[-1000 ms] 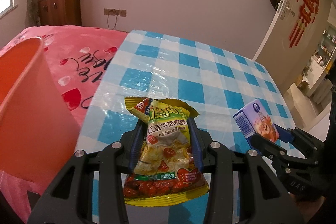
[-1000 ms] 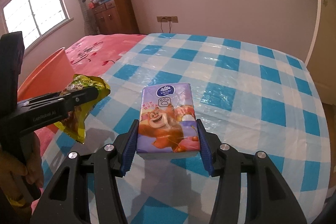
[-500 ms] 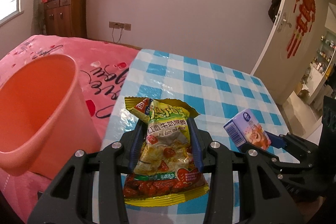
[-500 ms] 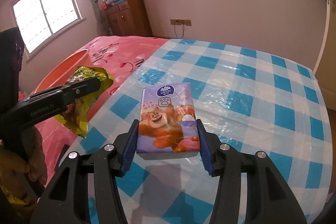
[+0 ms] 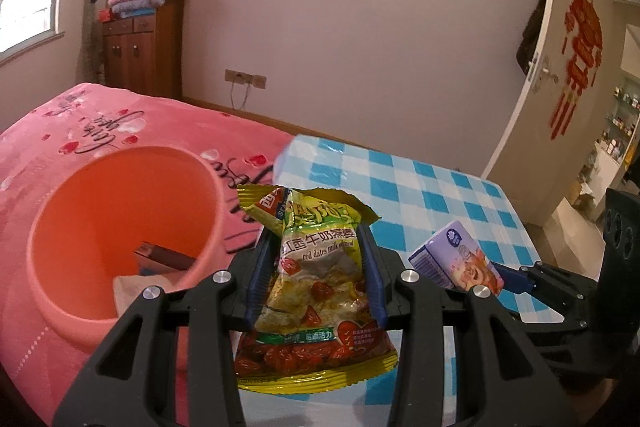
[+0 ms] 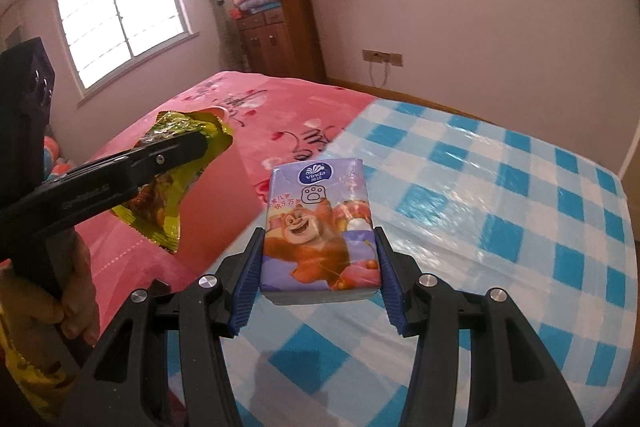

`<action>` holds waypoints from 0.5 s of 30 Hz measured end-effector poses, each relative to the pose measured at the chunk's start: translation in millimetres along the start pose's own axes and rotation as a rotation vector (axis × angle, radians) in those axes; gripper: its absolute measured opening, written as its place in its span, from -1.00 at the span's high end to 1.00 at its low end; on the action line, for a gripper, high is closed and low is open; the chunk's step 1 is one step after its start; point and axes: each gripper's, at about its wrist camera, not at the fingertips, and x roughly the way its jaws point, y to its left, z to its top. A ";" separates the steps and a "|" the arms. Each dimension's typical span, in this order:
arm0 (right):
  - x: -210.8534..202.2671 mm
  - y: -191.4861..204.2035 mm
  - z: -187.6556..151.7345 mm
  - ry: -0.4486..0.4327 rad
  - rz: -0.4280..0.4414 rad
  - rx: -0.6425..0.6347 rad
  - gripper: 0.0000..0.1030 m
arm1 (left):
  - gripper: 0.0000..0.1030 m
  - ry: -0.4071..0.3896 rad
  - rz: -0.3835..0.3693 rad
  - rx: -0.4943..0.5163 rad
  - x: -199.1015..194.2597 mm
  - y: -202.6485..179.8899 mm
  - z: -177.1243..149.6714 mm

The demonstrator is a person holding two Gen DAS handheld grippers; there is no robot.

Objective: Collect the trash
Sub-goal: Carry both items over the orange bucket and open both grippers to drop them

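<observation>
- Between the blue pads of the left gripper (image 5: pixel 316 267) sits the snack bag (image 5: pixel 316 291), squeezed tight, with the pink bin (image 5: pixel 116 227) at nine o'clock.
- Bag words: "red dates milk oatmeal".
- Right gripper (image 6: pixel 320 263) pinches the tissue pack (image 6: pixel 320 223), marked "Vinda", above the checked table (image 6: pixel 500 207).

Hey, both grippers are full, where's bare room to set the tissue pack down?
The checked tablecloth is bare ahead and right of the tissue pack, out to its far edge. Left is crowded: the left gripper holds the snack bag near the orange bin, which already holds trash.
</observation>
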 end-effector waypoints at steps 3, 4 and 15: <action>3.3 11.7 8.2 -0.001 0.020 -0.025 -0.03 | 0.18 -0.023 0.022 -0.013 -9.1 13.3 5.7; 5.7 17.5 12.4 0.000 0.032 -0.036 -0.03 | 0.18 -0.029 0.029 -0.019 -11.4 18.0 7.7; 33.7 72.2 45.3 0.016 0.131 -0.130 -0.03 | 0.18 -0.081 0.132 -0.094 -30.9 79.1 21.3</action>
